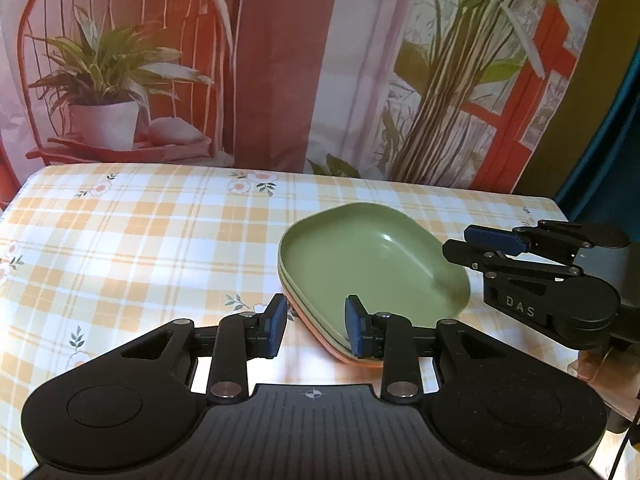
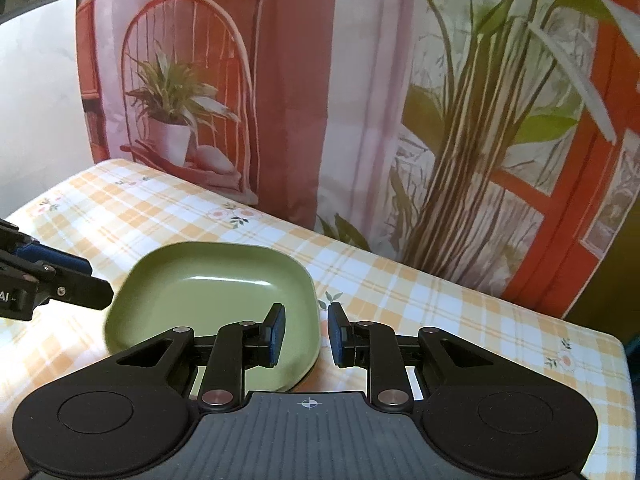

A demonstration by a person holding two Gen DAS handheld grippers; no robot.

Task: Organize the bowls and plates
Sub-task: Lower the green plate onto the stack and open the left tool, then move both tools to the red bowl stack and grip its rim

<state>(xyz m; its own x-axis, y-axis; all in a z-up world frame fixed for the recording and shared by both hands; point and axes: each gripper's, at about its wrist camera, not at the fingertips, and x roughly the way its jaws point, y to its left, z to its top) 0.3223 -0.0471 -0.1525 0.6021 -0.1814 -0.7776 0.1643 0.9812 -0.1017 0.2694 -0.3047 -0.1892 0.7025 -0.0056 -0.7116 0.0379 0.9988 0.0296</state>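
Left gripper (image 1: 316, 326): its jaws are standing apart, straddling the near left rim of the plate stack; the right pad is sitting inside the rim, the left pad outside it, neither clearly pressing.
Right gripper (image 2: 306, 334): its jaws are gaping open around the near right corner of the green plate (image 2: 212, 300), one pad over the dish's inside, the other outside the wall over the cloth.
Green plate: it is lying on top of the stack near the table's middle, rounded-square and shallow, and looking slightly tilted.
Lower plates (image 1: 316, 330): a pale green rim and a pinkish-orange one are peeking out beneath the top plate.
Tablecloth (image 1: 140, 240): orange-and-white check with small flowers is covering the table.
Backdrop (image 1: 280, 60): a printed curtain showing a chair and potted plants is hanging behind the table.
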